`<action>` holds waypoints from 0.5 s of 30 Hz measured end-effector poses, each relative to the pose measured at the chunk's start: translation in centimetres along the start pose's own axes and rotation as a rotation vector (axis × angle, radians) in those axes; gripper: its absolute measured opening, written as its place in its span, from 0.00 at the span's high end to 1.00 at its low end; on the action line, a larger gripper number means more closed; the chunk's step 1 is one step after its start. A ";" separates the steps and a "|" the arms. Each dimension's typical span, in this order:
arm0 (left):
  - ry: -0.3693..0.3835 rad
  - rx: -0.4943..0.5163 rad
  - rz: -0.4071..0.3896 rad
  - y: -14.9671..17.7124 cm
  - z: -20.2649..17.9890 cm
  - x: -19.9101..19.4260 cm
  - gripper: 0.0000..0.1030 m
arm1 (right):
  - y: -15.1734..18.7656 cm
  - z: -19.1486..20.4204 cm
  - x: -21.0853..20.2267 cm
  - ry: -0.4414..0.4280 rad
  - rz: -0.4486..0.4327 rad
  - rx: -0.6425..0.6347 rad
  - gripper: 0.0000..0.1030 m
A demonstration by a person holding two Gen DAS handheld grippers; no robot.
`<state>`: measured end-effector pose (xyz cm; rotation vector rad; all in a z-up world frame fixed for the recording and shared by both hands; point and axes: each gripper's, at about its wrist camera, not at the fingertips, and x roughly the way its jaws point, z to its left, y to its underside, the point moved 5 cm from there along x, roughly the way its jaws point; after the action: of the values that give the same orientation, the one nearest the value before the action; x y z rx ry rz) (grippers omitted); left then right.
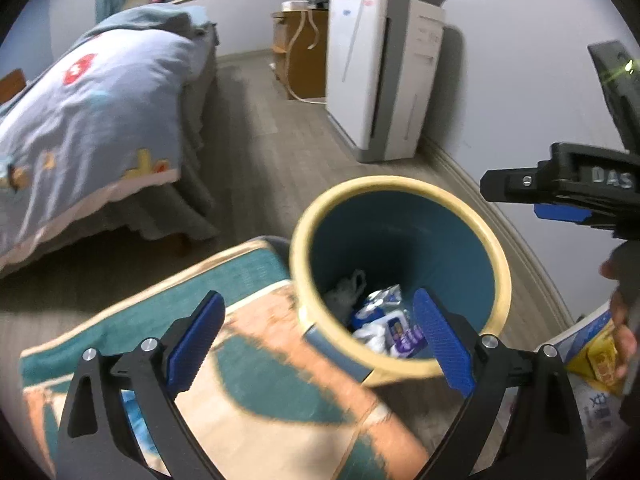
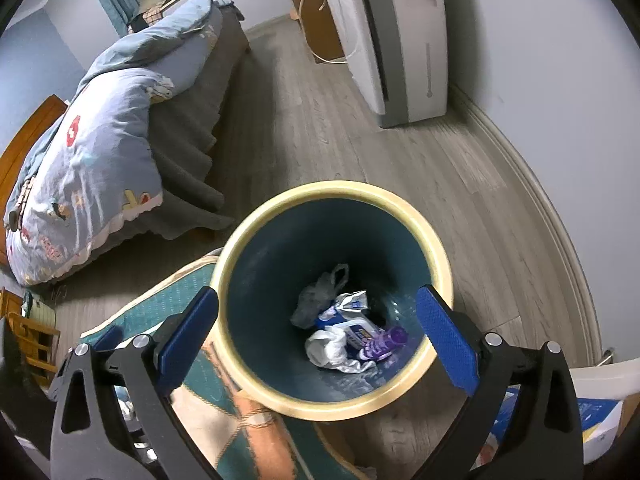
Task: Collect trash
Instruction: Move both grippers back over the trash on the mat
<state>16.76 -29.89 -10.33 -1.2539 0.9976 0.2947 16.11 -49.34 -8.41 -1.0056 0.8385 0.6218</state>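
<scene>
Right wrist view looks almost straight down into the trash bin (image 2: 332, 300), a round bin with a cream rim and a dark teal inside, standing on the wood floor (image 2: 420, 168) with its near-left side at the edge of a teal and orange rug (image 2: 224, 412). The right tool (image 2: 318, 342) hangs above the bin mouth with its blue-padded jaws spread wide and nothing between them. At the bottom of the bin lies the trash: a grey plastic bag (image 2: 316, 298), a crumpled white wrapper (image 2: 332, 350), a blue and white packet (image 2: 352, 322) and a purple packet (image 2: 382, 344), all heaped together and touching. A bed (image 2: 104, 140) with a pale blue duvet stands to the left, and a white and grey appliance (image 2: 396, 32) stands against the far wall. In the left wrist view, the left tool (image 1: 318, 338) is likewise wide open and empty, one pad over the rug and the other over the bin's near rim, with the same litter visible inside the bin. At the right edge of that view the other tool's black body shows, and below it a hand (image 1: 624, 316) beside a yellow and white package (image 1: 592, 354); whether the hand grips that package I cannot tell.
</scene>
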 end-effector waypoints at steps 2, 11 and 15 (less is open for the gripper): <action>-0.014 -0.014 0.009 0.1 1.1 -1.7 0.08 | 0.1 0.9 -0.5 -0.012 -0.008 -0.016 0.06; -0.131 -0.039 -0.018 1.1 7.9 -11.8 0.07 | 1.1 5.7 -1.5 -0.039 -0.023 -0.101 0.06; -0.183 -0.100 -0.057 2.8 11.4 -14.7 0.06 | 2.0 8.1 -1.3 -0.053 -0.014 -0.129 0.06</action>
<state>11.80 -14.16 -1.32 -1.3179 0.7975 0.4117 16.34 -41.28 -5.97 -1.1062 0.7517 0.6943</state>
